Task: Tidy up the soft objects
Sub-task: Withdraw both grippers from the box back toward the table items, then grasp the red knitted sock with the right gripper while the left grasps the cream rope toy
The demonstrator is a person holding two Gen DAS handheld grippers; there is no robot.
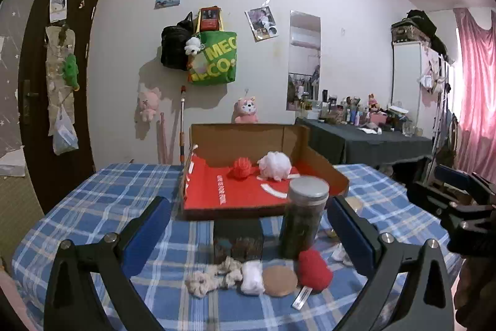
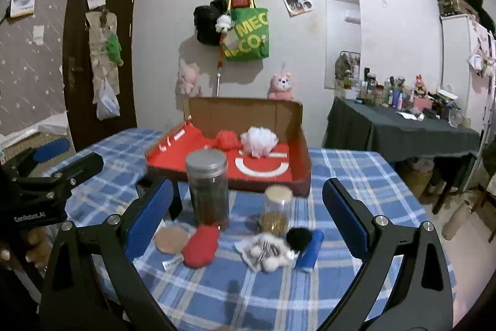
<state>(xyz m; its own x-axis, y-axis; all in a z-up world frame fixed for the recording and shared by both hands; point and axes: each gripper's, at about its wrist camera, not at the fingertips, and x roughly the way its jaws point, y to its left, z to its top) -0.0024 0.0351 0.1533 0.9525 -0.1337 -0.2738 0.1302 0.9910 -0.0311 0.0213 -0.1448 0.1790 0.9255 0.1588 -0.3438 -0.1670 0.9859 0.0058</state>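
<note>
A cardboard box with a red floor (image 1: 248,194) (image 2: 223,172) holds a red yarn ball (image 1: 241,168) (image 2: 227,139) and a white mesh puff (image 1: 274,165) (image 2: 259,140). On the blue plaid cloth lie a beige scrunchie (image 1: 214,276), a white soft piece (image 1: 251,278), a red plush (image 1: 314,269) (image 2: 201,247), a white fluffy item (image 2: 268,252), a black pompom (image 2: 298,238) and a blue roll (image 2: 310,250). My left gripper (image 1: 248,234) and my right gripper (image 2: 248,216) are open and empty, above these items.
A tall dark jar with a metal lid (image 1: 305,216) (image 2: 208,188), a small jar with a wooden lid (image 2: 276,210), a dark box (image 1: 238,239) and a cork coaster (image 1: 280,280) (image 2: 171,239) stand among the soft items. A cluttered dark table (image 2: 403,132) stands at the right.
</note>
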